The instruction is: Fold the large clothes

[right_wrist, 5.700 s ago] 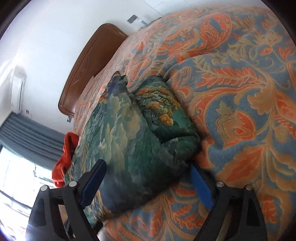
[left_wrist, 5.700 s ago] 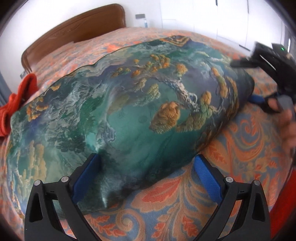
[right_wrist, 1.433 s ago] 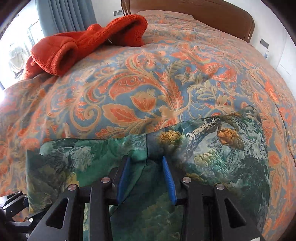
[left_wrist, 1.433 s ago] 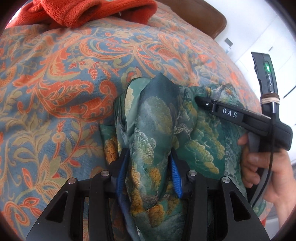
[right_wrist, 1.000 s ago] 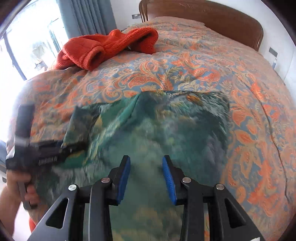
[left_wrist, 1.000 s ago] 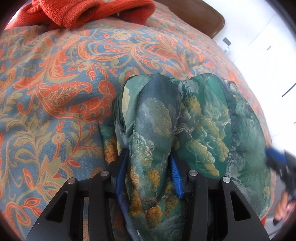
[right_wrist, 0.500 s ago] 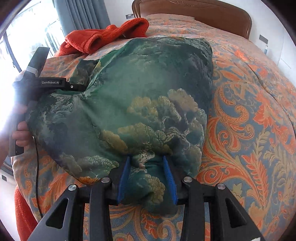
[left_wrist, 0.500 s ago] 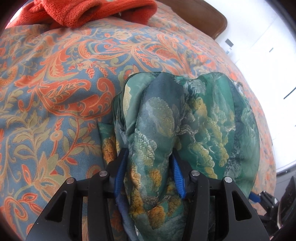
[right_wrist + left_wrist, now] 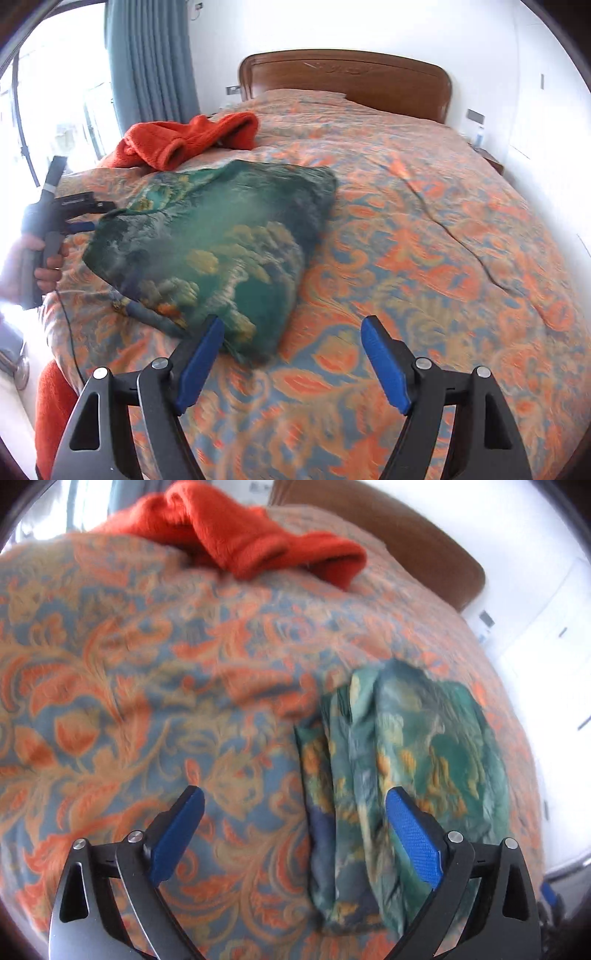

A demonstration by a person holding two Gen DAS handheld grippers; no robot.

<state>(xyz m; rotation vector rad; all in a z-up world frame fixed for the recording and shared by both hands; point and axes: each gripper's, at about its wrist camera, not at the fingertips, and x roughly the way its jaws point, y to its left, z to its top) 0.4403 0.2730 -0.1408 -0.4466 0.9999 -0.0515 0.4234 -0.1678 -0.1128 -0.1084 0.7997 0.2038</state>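
Folded garment (image 9: 221, 243): silky green cloth, printed gold-and-teal landscape, rumpled rectangular bundle lying on paisley bedspread (image 9: 424, 240), below fuzzy orange fleece (image 9: 184, 142). My left gripper (image 9: 293, 810) opening wide, garment's edge loose between its pads, unpressed. My right gripper (image 9: 293, 332) opening, only bedspread between; garment corner beside its left pad. Bedspread right of garment open. Writing on left gripper body illegible.

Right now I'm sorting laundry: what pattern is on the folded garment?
Green landscape print with golden trees on the folded garment, clearest in the right wrist view.
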